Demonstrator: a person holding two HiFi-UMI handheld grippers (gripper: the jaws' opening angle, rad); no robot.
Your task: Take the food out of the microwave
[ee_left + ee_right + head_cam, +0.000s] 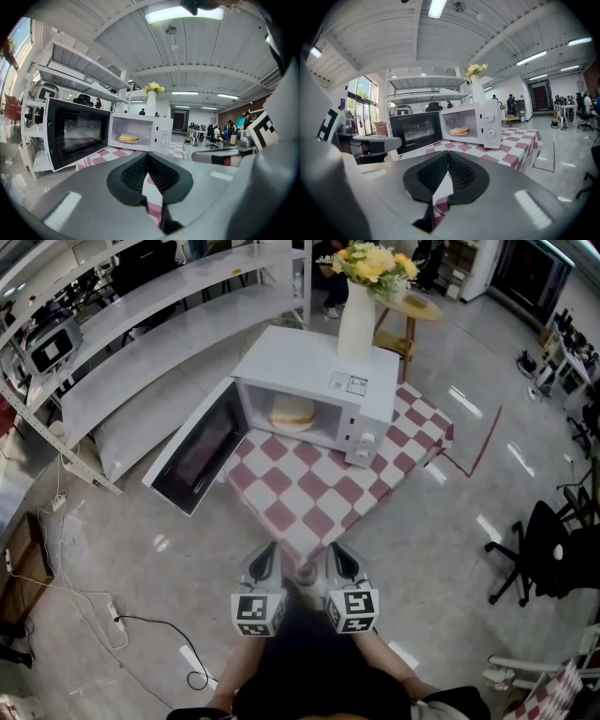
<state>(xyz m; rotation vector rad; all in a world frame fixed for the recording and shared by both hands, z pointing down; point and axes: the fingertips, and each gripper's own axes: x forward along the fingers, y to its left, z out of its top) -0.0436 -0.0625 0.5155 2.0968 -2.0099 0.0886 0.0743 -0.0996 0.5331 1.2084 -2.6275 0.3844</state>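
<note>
round yellow cake on white plate (292,414) inside open white microwave (314,367), across red-checked worktop (309,498) from left hand-held gripper (265,562) and right hand-held gripper (341,562), both clenched empty, white flower vase (356,322) on top

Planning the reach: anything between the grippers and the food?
Nothing visible. The microwave door stands open to the left; only bare checkered tablecloth lies between the left gripper, the right gripper and the food.

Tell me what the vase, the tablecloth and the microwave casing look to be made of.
Vase: probably glazed ceramic; smooth, plain white surface.
Tablecloth: fabric or perhaps vinyl; red-and-white checks, draping over the edge.
Microwave casing: likely painted sheet metal; flat white panels with crisp edges. Its door window looks like dark glass.
</note>
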